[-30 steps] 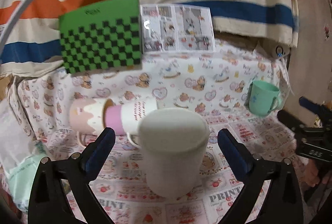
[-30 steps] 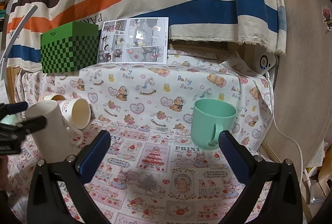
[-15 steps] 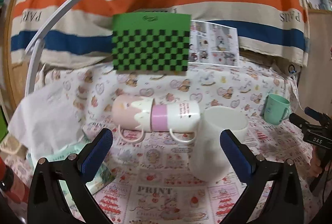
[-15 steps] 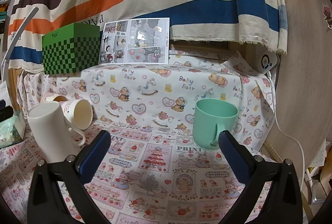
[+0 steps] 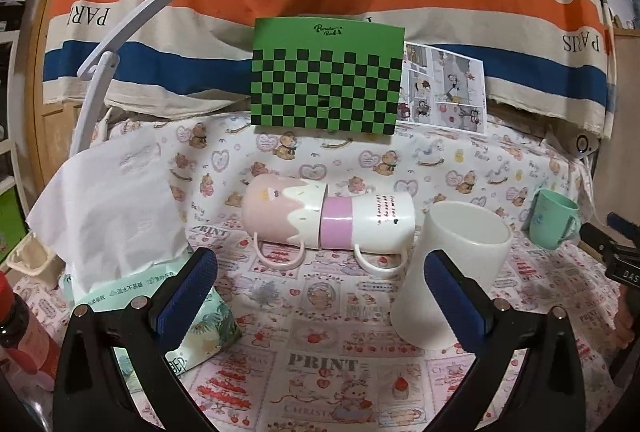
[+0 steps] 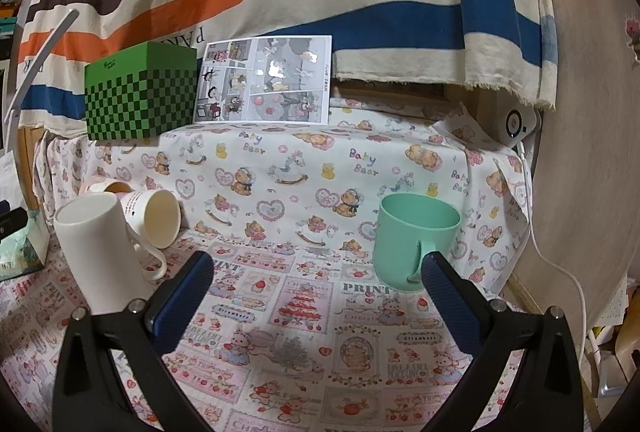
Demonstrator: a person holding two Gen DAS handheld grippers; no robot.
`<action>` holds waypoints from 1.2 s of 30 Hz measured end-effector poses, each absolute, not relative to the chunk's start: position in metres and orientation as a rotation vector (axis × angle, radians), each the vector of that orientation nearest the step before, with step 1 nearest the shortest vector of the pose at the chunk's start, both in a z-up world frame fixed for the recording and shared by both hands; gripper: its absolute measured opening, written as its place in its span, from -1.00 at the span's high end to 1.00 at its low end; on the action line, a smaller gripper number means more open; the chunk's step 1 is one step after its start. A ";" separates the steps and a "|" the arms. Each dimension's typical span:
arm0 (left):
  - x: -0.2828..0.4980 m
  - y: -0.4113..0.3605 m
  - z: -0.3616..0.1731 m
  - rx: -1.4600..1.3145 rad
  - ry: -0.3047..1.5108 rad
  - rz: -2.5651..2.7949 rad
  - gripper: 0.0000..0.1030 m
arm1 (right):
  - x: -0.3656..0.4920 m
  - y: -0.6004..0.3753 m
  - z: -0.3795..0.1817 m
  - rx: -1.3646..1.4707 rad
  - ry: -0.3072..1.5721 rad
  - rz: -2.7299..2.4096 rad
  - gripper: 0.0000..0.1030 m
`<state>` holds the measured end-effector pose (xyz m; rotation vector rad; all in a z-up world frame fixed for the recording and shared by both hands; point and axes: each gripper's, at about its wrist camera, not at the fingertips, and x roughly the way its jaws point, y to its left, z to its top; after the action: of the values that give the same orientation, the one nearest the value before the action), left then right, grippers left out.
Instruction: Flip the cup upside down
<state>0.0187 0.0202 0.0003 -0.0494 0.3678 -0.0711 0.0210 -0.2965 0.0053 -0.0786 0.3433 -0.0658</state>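
Note:
A tall white cup [image 5: 452, 272] stands on the patterned cloth with its mouth up; it also shows in the right wrist view [image 6: 98, 252], handle toward the right. My left gripper [image 5: 320, 292] is open and empty, set back from the cup, which sits behind its right finger. A mint green cup [image 6: 414, 242] stands upright, mouth up, just beyond my right gripper's right finger; it shows small in the left wrist view [image 5: 554, 218]. My right gripper [image 6: 318, 296] is open and empty.
Two mugs lie on their sides, a pink one [image 5: 280, 209] and a white one with a pink band [image 5: 368, 224]. A tissue pack [image 5: 120, 232] sits at the left, a red-capped bottle [image 5: 20, 332] beside it. A green checkered box [image 5: 326, 75] and a comic sheet [image 6: 266, 79] stand at the back.
My left gripper has let go of the white cup and pulled back and left. The cup, base-up a second ago, now stands mouth-up on the cloth. My right gripper has barely moved.

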 end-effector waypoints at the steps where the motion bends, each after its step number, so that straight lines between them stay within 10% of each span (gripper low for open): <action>1: 0.018 0.018 0.000 -0.037 0.365 -0.058 -0.99 | 0.020 -0.294 0.006 -0.089 0.339 -0.064 -1.00; 36: 0.006 0.013 0.004 -0.002 0.307 -0.002 -0.99 | 0.019 -0.289 0.005 -0.108 0.329 -0.061 -1.00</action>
<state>0.0056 0.0128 0.0038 -0.0024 0.3071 -0.0017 0.0187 -0.2894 0.0046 -0.1079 0.3293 -0.0608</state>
